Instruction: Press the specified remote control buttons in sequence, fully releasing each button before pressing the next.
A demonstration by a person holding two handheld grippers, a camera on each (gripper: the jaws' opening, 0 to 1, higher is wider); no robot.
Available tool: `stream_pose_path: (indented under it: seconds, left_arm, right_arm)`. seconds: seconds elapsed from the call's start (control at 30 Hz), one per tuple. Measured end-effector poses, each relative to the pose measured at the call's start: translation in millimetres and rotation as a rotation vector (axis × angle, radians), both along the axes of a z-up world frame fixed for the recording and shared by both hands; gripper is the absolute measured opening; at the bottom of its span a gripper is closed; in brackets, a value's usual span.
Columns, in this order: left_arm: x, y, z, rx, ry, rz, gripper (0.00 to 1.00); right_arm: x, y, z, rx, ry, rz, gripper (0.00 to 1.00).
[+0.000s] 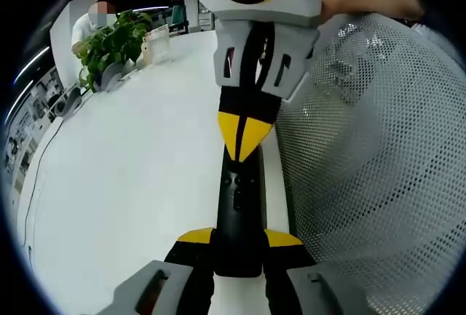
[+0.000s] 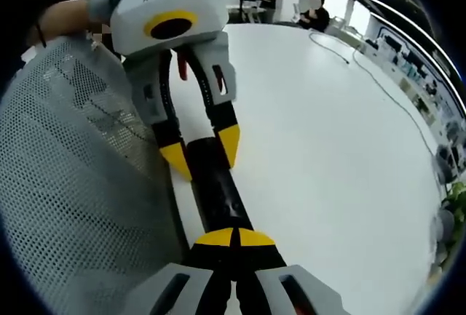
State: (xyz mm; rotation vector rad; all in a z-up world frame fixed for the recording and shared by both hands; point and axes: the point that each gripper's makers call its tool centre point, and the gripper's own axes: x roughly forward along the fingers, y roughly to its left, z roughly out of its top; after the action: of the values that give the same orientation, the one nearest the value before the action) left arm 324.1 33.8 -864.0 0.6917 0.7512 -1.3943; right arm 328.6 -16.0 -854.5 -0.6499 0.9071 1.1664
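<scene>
While the left gripper (image 1: pixel 239 246) clamps the black remote (image 1: pixel 239 206), the right gripper (image 1: pixel 245 140), tips together, apparently presses it.

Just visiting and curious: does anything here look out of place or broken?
Nothing looks damaged. The black remote is held off the white table, clamped by the left tool, with the right tool shut and pressing it.

The remote's (image 1: pixel 239 213) near end is hiding between the left gripper's (image 1: pixel 240 241) jaws, and its button marks are staying too small to read.
</scene>
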Motion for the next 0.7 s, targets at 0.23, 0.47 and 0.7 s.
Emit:
stream_pose_path:
  seconds: [0.23,0.47,0.7]
  left_arm:
    - [0.7,0,0.1,0.001,-0.002,-0.003,0.24]
    - [1.0,0,0.3,-0.003,0.001,-0.002,0.25]
    - [1.2,-1,0.4,-0.002,0.000,0.002,0.24]
  right_arm:
    - [3,6,3.0,0.005,-0.040,0.048,0.00]
    - [-2,12,-1.8,0.004,-0.028,0.093,0.00]
    - [-1,11,0.0,-0.015,-0.063,0.145,0.00]
